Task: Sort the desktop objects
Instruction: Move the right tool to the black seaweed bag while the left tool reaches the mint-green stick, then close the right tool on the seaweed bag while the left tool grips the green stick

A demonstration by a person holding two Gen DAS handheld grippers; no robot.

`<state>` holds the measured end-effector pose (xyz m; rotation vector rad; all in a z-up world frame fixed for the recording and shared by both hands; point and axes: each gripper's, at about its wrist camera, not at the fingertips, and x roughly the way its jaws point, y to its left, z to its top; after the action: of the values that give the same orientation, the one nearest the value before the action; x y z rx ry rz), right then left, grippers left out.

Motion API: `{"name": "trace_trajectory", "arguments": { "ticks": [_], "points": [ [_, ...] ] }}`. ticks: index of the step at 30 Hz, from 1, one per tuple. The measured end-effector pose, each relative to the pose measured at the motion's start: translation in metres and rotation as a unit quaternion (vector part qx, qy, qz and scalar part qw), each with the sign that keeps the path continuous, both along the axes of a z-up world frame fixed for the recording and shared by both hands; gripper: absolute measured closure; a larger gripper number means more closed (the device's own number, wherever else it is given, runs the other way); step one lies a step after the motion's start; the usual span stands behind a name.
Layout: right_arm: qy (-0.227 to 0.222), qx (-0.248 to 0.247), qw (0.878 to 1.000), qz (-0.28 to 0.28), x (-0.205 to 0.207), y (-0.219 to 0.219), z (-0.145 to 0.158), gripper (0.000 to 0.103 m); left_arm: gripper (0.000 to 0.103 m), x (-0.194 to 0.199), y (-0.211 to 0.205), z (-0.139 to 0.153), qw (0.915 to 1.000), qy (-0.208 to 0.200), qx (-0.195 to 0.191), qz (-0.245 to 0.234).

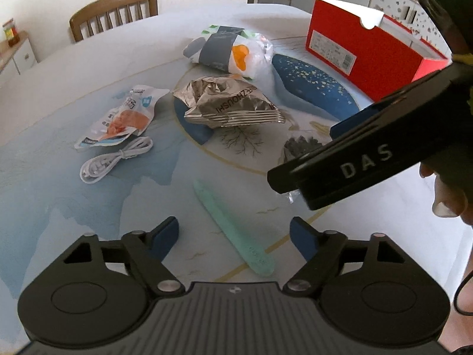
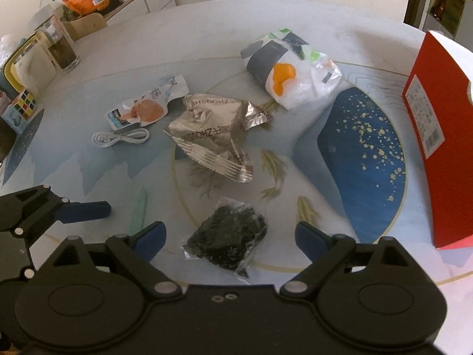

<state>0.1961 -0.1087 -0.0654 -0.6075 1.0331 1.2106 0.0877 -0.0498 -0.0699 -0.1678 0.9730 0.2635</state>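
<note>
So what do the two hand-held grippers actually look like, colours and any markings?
Both match: the left hand-held gripper and right hand-held gripper have matte black bodies with round housings, silver pivot pins, a ribbed centre panel and blue finger pads. The right one's side reads "DAS" in pale letters. A thin black cable hangs nearby.

The table [image 2: 118,177] top is smooth and a bit shiny, with a painted picture. The silver bag [image 2: 212,139] looks like crinkly, shiny foil. The little dark packet [image 2: 227,236] is wrapped in clear, glossy plastic. The white bag [image 2: 292,71] is thin, wrinkly plastic. The white cable [image 1: 115,159] looks smooth and rubbery. The green stick [image 1: 236,230] is matt, maybe soft plastic. The red box [image 1: 369,50] is smooth cardboard with a paper label. The chair [image 1: 115,11] is brown wood. Both grippers are matt black plastic with blue pads [image 2: 150,233].
</note>
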Motion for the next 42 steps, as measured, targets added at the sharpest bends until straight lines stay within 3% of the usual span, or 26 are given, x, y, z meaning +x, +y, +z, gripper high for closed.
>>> {"name": "trace_trajectory", "arguments": {
  "ticks": [5, 7, 9, 16, 28, 42],
  "points": [
    [-0.007, -0.010, 1.000, 0.004, -0.003, 0.001, -0.005, 0.015, 0.038, 0.000, -0.005, 0.001, 0.9998, -0.001, 0.020, -0.008],
    [-0.016, -0.012, 1.000, 0.005, -0.003, 0.001, -0.005, 0.016, 0.055, 0.000, -0.004, 0.002, 0.9997, -0.004, 0.022, -0.010],
    [-0.018, -0.012, 1.000, 0.005, -0.001, 0.000, -0.006, 0.018, 0.066, 0.001, -0.002, 0.004, 0.9997, -0.005, 0.023, -0.008],
    [-0.037, -0.017, 0.999, 0.013, 0.005, -0.008, -0.005, 0.037, 0.089, -0.001, 0.012, 0.005, 0.9998, -0.007, 0.017, 0.005],
    [-0.031, -0.009, 0.999, 0.001, 0.013, -0.020, 0.004, 0.067, 0.093, -0.003, 0.025, 0.006, 0.9994, -0.013, -0.020, 0.024],
    [-0.024, 0.012, 1.000, -0.014, 0.022, -0.040, 0.023, 0.070, 0.093, -0.001, 0.020, 0.020, 0.9987, -0.025, -0.035, 0.026]
  ]
}}
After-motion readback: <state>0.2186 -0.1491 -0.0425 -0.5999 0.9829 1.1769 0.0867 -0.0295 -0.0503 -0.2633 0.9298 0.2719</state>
